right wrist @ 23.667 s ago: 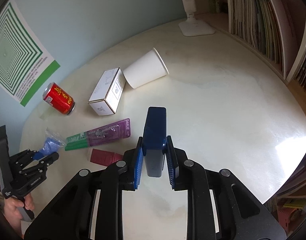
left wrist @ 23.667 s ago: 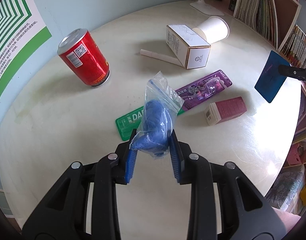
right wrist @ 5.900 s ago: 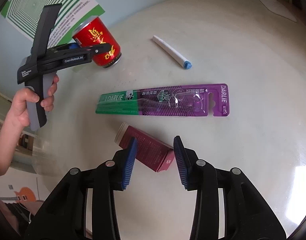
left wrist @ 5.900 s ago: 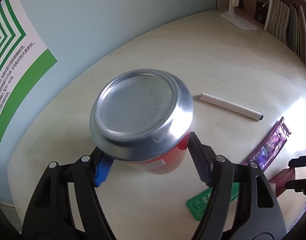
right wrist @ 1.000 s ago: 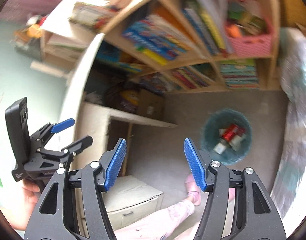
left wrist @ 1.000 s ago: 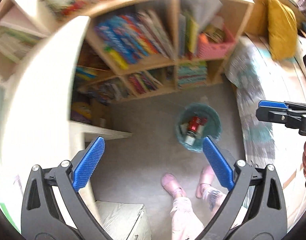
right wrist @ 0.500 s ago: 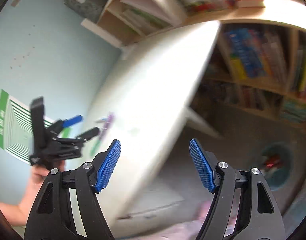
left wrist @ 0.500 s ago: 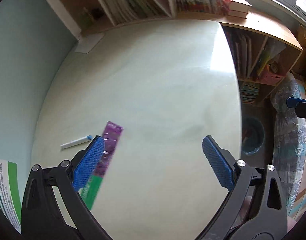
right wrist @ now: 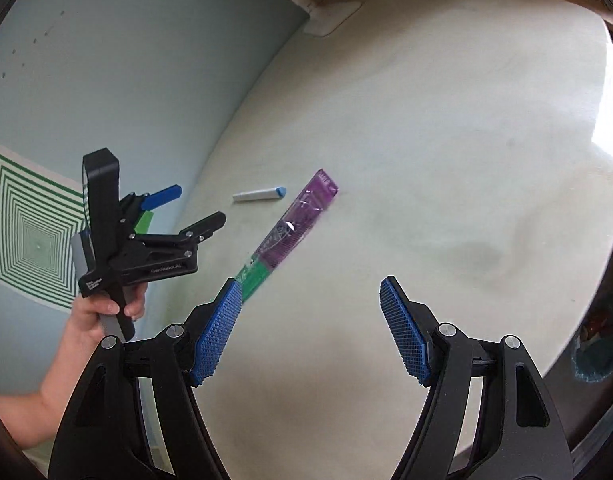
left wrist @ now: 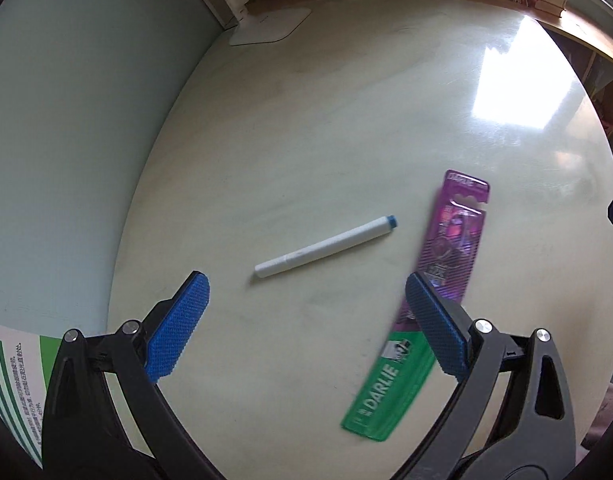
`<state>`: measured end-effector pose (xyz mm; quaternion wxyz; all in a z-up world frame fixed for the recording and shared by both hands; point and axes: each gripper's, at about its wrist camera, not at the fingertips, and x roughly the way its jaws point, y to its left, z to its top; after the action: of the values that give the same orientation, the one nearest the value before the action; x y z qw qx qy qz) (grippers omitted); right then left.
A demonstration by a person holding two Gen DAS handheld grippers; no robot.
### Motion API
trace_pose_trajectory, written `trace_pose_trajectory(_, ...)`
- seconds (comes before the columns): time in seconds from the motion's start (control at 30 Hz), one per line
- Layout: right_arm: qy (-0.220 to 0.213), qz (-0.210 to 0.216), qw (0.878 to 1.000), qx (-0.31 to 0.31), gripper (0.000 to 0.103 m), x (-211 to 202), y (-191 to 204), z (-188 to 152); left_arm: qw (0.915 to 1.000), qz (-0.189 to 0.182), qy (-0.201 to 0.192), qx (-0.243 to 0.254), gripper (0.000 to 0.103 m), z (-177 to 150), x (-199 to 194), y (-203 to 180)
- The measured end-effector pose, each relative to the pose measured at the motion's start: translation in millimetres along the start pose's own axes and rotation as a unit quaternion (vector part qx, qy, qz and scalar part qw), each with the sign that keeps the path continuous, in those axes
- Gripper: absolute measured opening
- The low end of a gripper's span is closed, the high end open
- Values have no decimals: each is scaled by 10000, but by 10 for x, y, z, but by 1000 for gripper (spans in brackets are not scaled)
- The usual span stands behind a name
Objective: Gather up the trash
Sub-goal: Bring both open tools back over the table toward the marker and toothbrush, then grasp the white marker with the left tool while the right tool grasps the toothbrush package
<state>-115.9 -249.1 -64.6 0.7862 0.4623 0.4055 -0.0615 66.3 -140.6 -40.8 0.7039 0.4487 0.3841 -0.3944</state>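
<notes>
Blue-padded grippers, both spread wide and empty, above the table.
Left wrist view: left gripper hangs over the table; pen lies beyond its tips, toothbrush pack right of the pen, passing behind the right finger.
Right wrist view: right gripper faces bare tabletop right of the pen; table edge curves far right.

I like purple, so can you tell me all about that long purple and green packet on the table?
The toothbrush packet is a long flat card, purple at one end and green with white DARLIE lettering at the other, with a clear plastic blister. It lies flat on the pale table, beside a white pen without touching it. Neither gripper holds it.
</notes>
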Motion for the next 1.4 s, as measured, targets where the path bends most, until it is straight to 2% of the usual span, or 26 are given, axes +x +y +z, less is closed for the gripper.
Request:
trace_pose_trajectory(0.33,344,-270,9990,90,73,685,228,192,9985,-384,-68,397,96,31,542,193)
trace_pose_trajectory(0.57,315,-533,9980,141,73,914,252,320,9934,-714,-244,866,96,113,736,119)
trace_pose_trajectory(0.7,266,-623,9977,-67,73,1011,345,418,9900,-912,-349,1018,94,168,809,103)
trace_pose_trajectory(0.77,244,-700,9971,-184,73,1069,406,478,9874,-1094,-425,1064,80,179,803,104)
trace_pose_trajectory(0.87,244,-853,9951,-446,70,1179,525,541,9820,-1377,-543,1175,39,117,723,44)
trace_pose_trajectory(1.0,188,-1027,9922,-678,69,1269,641,596,9804,-1399,-627,1236,22,46,693,10)
trace_pose_trajectory(1.03,179,-1085,9915,-702,66,1284,660,609,9813,-1369,-610,1203,16,26,694,24)
trace_pose_trajectory(1.07,186,-1124,9909,-721,57,1303,673,624,9831,-1312,-575,1144,12,18,707,52)
trace_pose_trajectory(1.1,215,-1160,9902,-740,45,1333,685,643,9840,-1311,-538,1081,11,9,718,92)
trace_pose_trajectory(1.23,292,-1108,9916,-596,22,1395,681,692,9889,-1225,-406,734,11,6,818,303)
trace_pose_trajectory(1.3,313,-1059,9924,-535,7,1405,657,709,9902,-1244,-348,537,11,-35,837,400)
trace_pose_trajectory(1.33,344,-1008,9930,-505,1,1430,659,719,9899,-1319,-317,416,11,-58,846,456)
trace_pose_trajectory(1.4,401,-873,9945,-415,1,1469,657,723,9909,-1310,-251,199,11,-114,862,548)
